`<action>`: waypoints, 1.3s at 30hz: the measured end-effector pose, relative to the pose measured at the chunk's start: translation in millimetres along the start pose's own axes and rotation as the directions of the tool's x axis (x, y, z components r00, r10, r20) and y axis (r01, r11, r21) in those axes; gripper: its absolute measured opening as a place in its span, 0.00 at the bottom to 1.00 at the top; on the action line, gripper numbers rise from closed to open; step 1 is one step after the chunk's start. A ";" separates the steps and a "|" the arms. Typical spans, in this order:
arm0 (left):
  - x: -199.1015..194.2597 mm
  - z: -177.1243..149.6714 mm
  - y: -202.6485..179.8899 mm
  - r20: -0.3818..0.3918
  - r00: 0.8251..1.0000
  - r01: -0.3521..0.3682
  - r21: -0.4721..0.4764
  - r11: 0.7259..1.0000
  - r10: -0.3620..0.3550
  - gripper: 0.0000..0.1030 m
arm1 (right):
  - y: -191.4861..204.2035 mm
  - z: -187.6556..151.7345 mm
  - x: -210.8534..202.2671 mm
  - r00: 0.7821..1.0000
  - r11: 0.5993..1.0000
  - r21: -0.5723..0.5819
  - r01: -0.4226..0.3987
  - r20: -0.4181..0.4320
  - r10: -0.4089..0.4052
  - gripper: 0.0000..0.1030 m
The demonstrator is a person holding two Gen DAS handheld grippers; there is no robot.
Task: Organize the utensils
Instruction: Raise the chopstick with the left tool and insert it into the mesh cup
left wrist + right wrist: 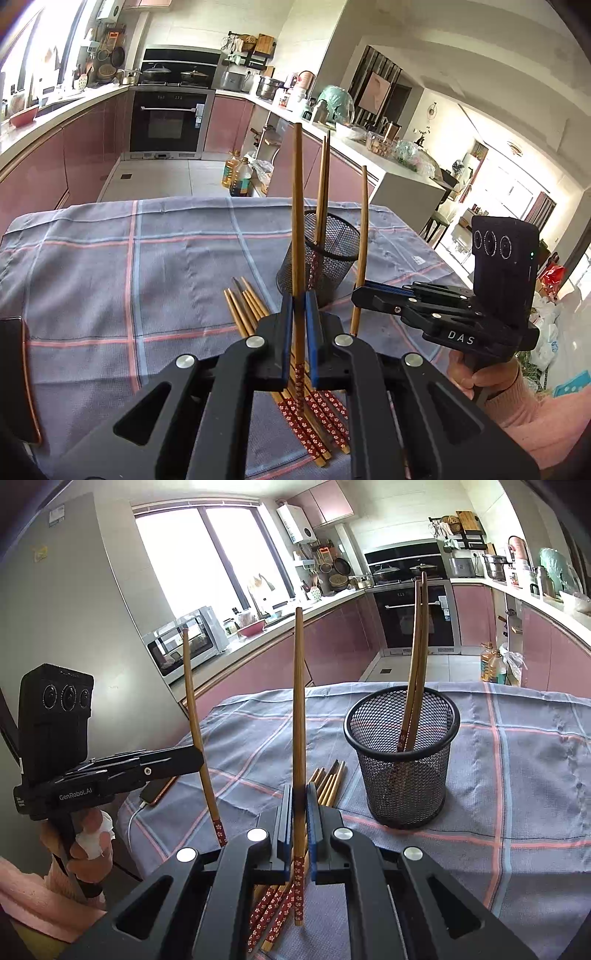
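Holding one chopstick upright in the left gripper, another chopstick pinched in the right gripper; we aim each tip over the mesh holder, keeping clear of the two chopsticks inside; the loose chopsticks lie on the surface.

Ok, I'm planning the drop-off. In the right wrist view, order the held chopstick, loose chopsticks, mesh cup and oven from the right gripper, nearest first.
1. Held chopstick, clamped upright in the right gripper.
2. Loose chopsticks, lying on the cloth just beyond the fingers.
3. Mesh cup, ahead to the right.
4. Oven, across the kitchen.
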State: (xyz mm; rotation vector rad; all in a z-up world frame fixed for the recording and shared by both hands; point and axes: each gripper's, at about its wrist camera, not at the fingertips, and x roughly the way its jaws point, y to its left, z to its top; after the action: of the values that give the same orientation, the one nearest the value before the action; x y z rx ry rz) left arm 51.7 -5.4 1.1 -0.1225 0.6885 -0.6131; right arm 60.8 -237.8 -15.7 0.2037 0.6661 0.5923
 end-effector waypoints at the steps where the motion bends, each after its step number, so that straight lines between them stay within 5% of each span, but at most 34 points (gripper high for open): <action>1: -1.4 2.8 -1.2 0.008 1.000 0.003 0.003 1.000 -0.003 0.07 | -0.4 1.8 -2.1 1.000 1.000 -0.001 0.003 0.009 -0.003 0.06; 24: 2.4 108.6 -48.6 0.192 0.980 0.041 0.079 0.996 -0.055 0.07 | -32.9 82.0 -57.5 0.963 0.992 -0.048 0.120 0.248 -0.105 0.06; 39: 80.3 85.7 -47.5 -0.055 0.998 -0.029 0.143 0.989 0.038 0.07 | -53.0 68.7 2.2 0.988 0.988 -0.029 0.152 0.018 -0.152 0.06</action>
State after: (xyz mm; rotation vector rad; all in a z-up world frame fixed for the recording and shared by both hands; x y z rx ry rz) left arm 130.8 -97.7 36.8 0.0390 0.6989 -0.6333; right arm 129.5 -279.4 17.2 0.1273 0.6507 0.4536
